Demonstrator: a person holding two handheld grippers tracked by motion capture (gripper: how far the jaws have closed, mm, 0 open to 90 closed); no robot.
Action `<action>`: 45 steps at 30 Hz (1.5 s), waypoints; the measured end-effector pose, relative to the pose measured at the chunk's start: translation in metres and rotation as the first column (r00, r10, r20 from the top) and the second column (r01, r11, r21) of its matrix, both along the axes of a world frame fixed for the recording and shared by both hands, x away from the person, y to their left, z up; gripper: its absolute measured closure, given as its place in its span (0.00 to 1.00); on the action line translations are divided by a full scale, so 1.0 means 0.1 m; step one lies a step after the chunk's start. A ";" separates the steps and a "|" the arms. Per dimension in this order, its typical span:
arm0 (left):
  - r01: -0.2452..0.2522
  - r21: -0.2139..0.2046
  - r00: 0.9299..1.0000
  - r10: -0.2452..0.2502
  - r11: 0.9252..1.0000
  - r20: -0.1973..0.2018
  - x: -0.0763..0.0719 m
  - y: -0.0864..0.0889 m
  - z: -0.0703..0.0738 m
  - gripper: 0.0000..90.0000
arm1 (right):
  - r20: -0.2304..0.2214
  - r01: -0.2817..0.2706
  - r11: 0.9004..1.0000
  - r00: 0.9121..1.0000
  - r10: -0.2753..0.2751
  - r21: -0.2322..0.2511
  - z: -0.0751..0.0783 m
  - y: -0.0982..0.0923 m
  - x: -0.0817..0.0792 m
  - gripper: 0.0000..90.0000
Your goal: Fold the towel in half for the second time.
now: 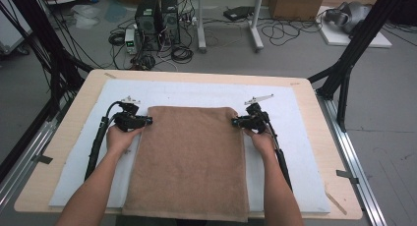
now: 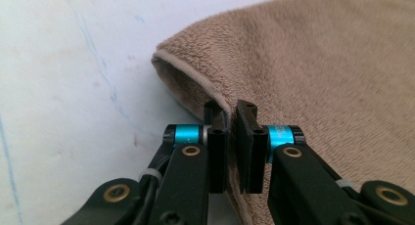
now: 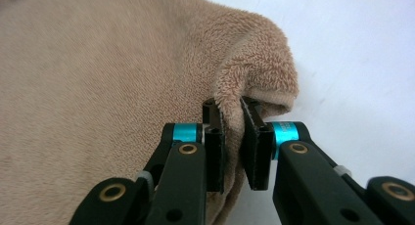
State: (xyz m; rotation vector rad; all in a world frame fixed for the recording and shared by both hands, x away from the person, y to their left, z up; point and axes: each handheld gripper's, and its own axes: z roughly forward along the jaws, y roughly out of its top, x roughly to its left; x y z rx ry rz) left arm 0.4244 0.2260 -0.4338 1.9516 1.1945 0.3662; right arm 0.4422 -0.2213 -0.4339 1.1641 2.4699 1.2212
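Note:
A brown towel [image 1: 189,157] lies flat on a white mat [image 1: 290,137], its long side running toward me. My left gripper [image 1: 147,121] sits at the towel's far left corner. In the left gripper view its jaws are shut on the towel's hemmed edge [image 2: 215,95], the gripper [image 2: 233,112] pinching the fold. My right gripper [image 1: 235,121] is at the far right corner. In the right gripper view the towel's corner [image 3: 264,63] bunches up between the pads, and that gripper [image 3: 234,110] is shut on it. A hand holds each gripper.
The mat covers a wooden table [image 1: 74,113] with black frame posts [image 1: 354,44] at both sides. Beyond the table, computer towers [image 1: 157,22], cables and boxes stand on the floor. White mat shows to the left and right of the towel.

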 end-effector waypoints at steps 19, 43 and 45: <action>0.082 -0.062 0.964 -0.063 0.995 0.259 -0.37 0.13 0.70 0.93 | 0.133 -0.116 0.992 0.985 0.109 0.041 0.92 -0.11 -0.20 0.90; 0.187 0.057 0.972 -0.193 0.981 0.131 -1.37 0.39 0.06 0.75 | -0.001 -0.174 0.983 0.985 0.174 0.053 0.16 -0.32 -1.16 0.63; 0.182 0.056 0.972 -0.189 0.982 0.138 -1.36 0.42 0.13 0.70 | 0.024 -0.151 0.987 0.988 0.150 0.051 0.24 -0.38 -1.17 0.59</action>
